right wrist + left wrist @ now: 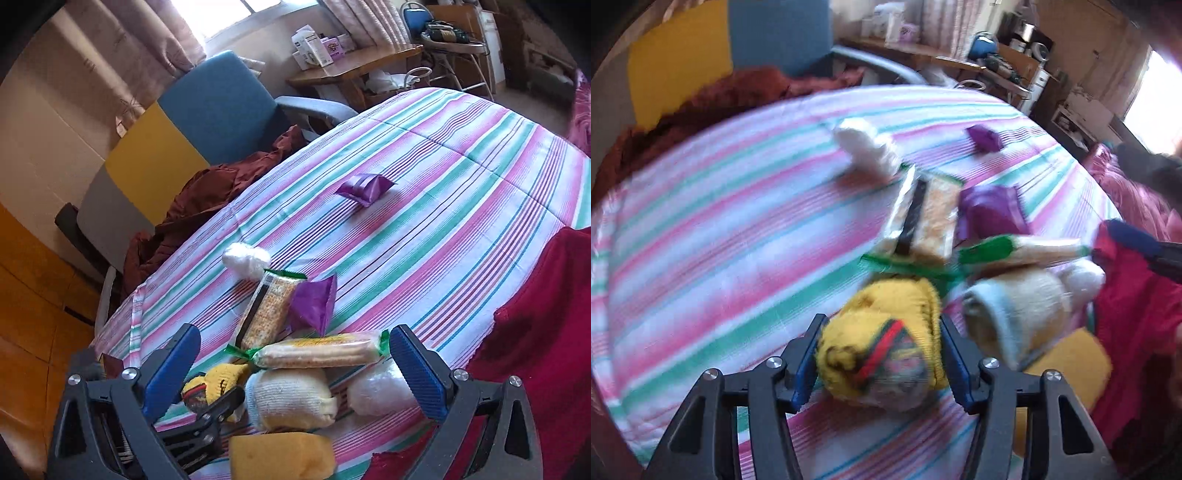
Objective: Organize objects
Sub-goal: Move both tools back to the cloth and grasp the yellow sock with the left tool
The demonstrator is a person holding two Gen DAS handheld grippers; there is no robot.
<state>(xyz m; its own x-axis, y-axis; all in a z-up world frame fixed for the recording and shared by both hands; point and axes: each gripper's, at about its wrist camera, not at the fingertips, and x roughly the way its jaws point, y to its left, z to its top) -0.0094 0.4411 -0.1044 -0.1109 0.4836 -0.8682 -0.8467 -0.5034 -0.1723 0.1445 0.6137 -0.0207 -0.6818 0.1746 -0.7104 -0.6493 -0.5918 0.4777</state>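
A rolled yellow sock [882, 347] with red and green stripes lies on the striped bedspread [720, 229], and my left gripper [881, 332] is shut on it, blue pads pressing both sides. The right wrist view shows the same yellow sock [218, 380] with the left gripper's black finger [218, 406] against it. My right gripper [295, 332] hangs open above the pile, holding nothing. The pile holds two cracker packets [266, 314] [321, 352], a purple packet [314, 304], a cream sock roll [291, 397], a white roll [376, 395] and a yellow sponge [280, 456].
A second purple packet [364, 188] lies alone farther up the bedspread, and a white roll [245, 258] sits near its left edge. Red cloth [546, 332] covers the right side. A blue chair [221, 107] and brown fabric [207, 195] stand beyond the left edge.
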